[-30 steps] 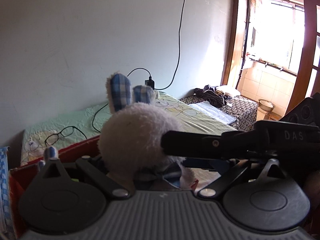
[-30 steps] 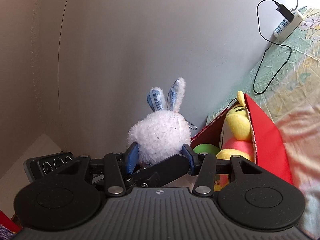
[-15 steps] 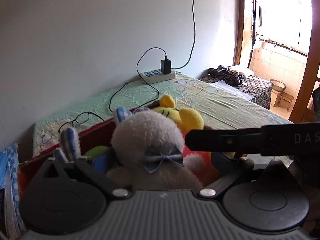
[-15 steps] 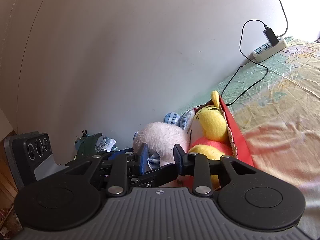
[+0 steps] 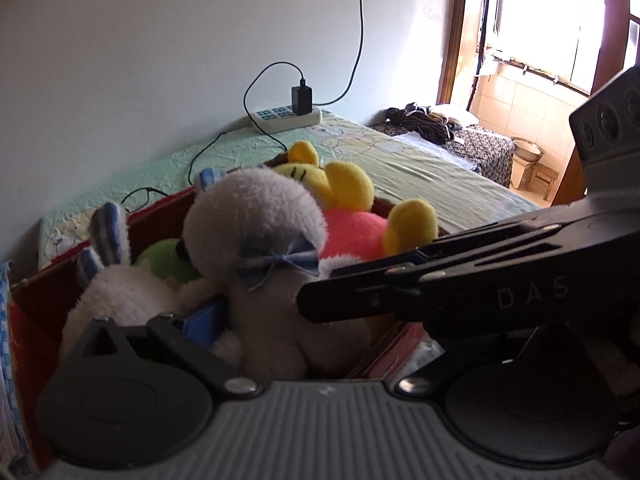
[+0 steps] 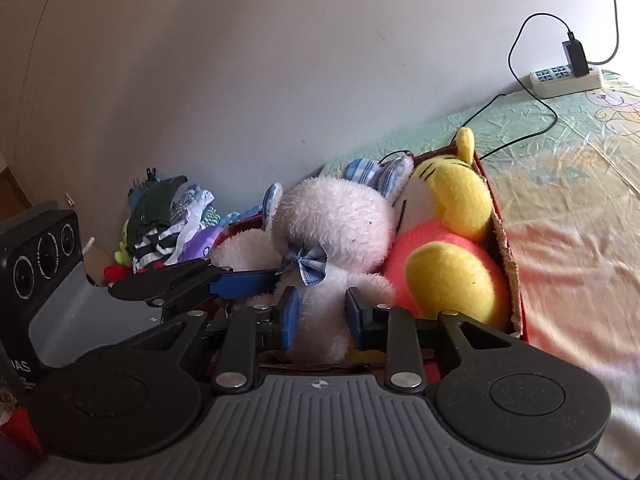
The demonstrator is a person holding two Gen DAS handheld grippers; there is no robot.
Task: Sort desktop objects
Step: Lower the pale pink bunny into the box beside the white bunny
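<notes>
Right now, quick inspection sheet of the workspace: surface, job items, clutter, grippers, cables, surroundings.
Surface: bed with a green patterned sheet.
Job's things: white plush bunny with blue bow sits in the red box, beside a yellow plush bear; a second white bunny and something green lie behind.
Clutter: clothes pile by the wall; eyeglasses on the sheet.
Grippers: right gripper around the bunny's body; left gripper alongside, grip unclear.
Cables: power strip with charger, cord trailing.
Surroundings: plain wall, bright window.
</notes>
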